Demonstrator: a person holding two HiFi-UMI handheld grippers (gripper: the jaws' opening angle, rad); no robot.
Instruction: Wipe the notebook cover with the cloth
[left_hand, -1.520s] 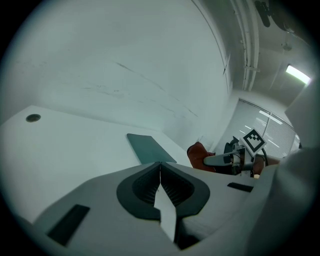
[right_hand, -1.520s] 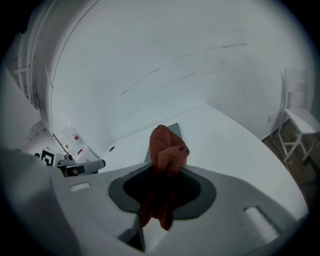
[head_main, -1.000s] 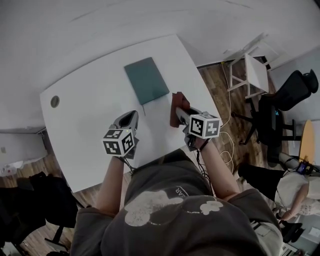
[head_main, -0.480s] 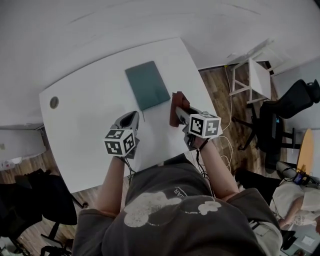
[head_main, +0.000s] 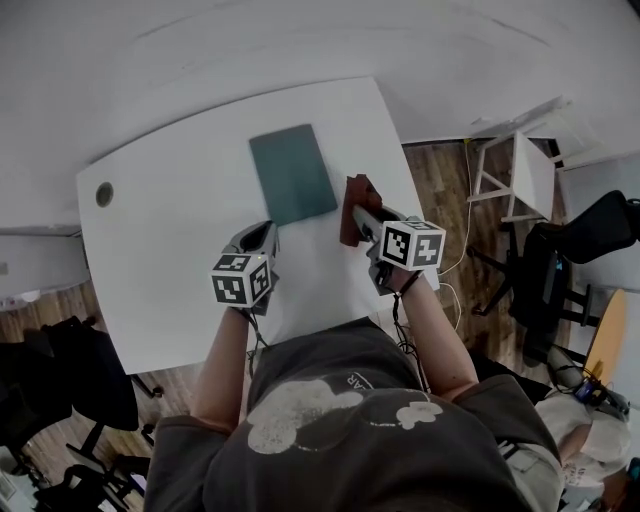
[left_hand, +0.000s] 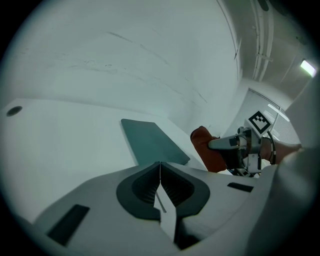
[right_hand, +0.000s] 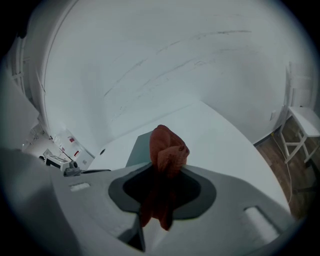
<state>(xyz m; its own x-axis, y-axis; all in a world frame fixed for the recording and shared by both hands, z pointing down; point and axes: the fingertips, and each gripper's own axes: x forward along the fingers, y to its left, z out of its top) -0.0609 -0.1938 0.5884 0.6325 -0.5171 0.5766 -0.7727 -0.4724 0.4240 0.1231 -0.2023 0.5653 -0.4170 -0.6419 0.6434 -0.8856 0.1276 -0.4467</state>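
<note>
Presently noted: red cloth (right_hand: 167, 150) pinched in right gripper (head_main: 362, 215), centre-right, just beside teal notebook (head_main: 292, 175) flat on white table (head_main: 170, 240), upper centre. Left gripper (left_hand: 160, 172) closed, empty, lower left.

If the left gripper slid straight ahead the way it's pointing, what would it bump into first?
Probably the notebook, flat on the table right ahead of the shut left gripper; depth is unclear.

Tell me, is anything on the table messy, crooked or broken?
Nothing stands out. The dark green notebook lies flat and closed on the white table, with no spill or damage showing. The red cloth is bunched in the shut right tool, beside the notebook; the left tool is shut and empty.
</note>
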